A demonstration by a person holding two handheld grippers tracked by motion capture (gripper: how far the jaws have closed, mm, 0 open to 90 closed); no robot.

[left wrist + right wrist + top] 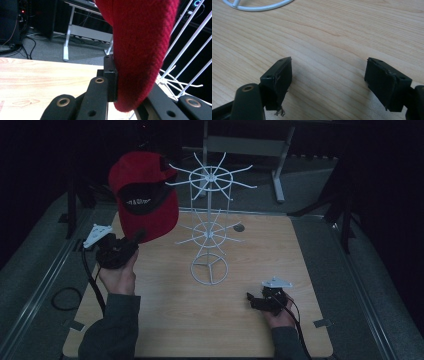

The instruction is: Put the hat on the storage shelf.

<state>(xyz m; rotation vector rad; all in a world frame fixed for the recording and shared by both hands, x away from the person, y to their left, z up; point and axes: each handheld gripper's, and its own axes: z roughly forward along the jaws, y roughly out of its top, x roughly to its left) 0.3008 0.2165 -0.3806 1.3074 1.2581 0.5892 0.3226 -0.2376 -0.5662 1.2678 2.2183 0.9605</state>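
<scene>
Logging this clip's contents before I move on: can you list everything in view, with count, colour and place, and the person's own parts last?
cap: one, red with a black inner band, held up left of the rack
wire rack: one, white, two tiers of prongs, standing mid-table
table: one, light wood top
desk frame: one, grey, on the floor beyond the table
left gripper: one, black, shut on the cap's edge
right gripper: one, black, jaws open, low over the table at near right
hands: two, in dark sleeves, entering from the bottom
</scene>
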